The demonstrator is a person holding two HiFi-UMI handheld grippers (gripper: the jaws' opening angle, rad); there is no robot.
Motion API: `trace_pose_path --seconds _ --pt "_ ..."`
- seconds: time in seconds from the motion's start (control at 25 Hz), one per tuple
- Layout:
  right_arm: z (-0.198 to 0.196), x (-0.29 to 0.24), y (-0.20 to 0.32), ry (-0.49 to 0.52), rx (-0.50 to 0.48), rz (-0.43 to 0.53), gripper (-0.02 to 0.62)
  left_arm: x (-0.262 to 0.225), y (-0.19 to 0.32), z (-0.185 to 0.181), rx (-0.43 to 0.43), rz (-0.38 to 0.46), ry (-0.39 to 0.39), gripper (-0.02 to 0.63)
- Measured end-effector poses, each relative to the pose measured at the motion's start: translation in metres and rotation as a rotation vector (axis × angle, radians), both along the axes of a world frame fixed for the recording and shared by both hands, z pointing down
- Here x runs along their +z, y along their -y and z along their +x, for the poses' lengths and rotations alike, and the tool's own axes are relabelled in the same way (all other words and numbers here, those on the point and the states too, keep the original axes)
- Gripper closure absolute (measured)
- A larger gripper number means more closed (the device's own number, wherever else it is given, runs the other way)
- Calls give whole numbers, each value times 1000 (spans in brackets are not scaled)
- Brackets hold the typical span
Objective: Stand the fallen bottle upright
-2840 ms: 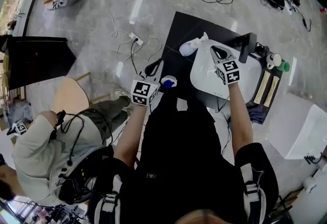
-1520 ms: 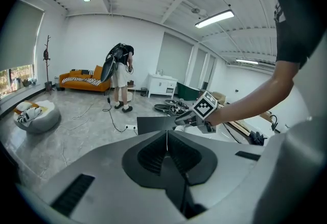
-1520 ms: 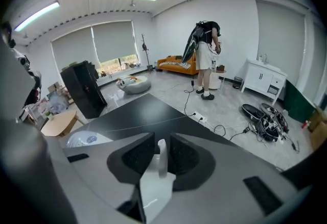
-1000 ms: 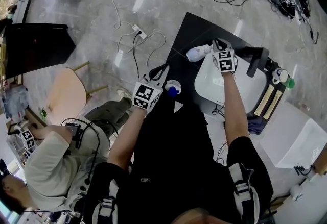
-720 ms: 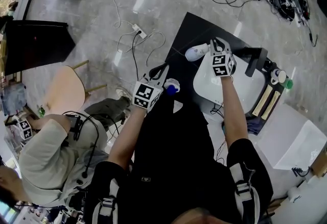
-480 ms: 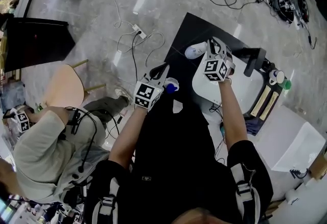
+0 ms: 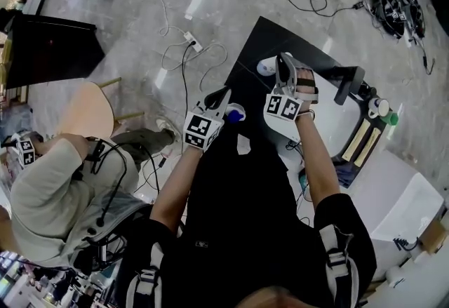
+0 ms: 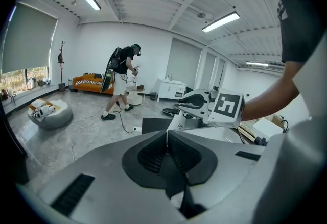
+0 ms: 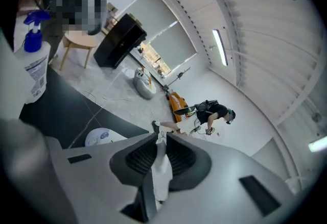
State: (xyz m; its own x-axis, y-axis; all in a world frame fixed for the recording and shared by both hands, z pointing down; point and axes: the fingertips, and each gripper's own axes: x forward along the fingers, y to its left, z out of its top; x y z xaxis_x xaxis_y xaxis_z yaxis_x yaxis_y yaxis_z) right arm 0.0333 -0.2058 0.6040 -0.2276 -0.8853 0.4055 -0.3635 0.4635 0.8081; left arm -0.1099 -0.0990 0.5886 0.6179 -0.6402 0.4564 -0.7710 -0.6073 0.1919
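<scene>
1. The right gripper [image 9: 161, 135] has its jaws at a narrow gap, and they have just been opening. The top end of the white bottle [image 8: 178, 122] sits between the pads, which appear to touch it on both sides.
2. The bottle is over the black mat [image 7: 254, 36]. In the left gripper view it leans with its top uppermost, not quite vertical. I cannot tell whether its base rests on the mat.
3. The left gripper [image 8: 167, 133] has its jaws pressed together and empty. It is near the blue-topped spray bottle [image 7: 234, 114].
4. Assessment: the raising looks largely done. What remains is to bring the bottle true, seat the base, release it and confirm it stands.
</scene>
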Motion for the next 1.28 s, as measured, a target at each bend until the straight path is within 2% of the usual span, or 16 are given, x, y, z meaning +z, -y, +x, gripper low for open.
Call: trace_pose_path --seconds 0.12,0.24,0.64,1.28 --pt "-19 -2 -15 -51 -81 46 482 1 -4 -4 -14 -3 2 589" --pt "-34 -4 -29 -60 -130 68 474 1 -9 -9 -22 -5 7 589" --pt "-51 -1 -47 -23 -210 29 443 4 -19 -14 -30 -6 8 589" --pt "-55 0 -47 -10 -199 -13 423 2 -20 -19 -35 2 -4 589"
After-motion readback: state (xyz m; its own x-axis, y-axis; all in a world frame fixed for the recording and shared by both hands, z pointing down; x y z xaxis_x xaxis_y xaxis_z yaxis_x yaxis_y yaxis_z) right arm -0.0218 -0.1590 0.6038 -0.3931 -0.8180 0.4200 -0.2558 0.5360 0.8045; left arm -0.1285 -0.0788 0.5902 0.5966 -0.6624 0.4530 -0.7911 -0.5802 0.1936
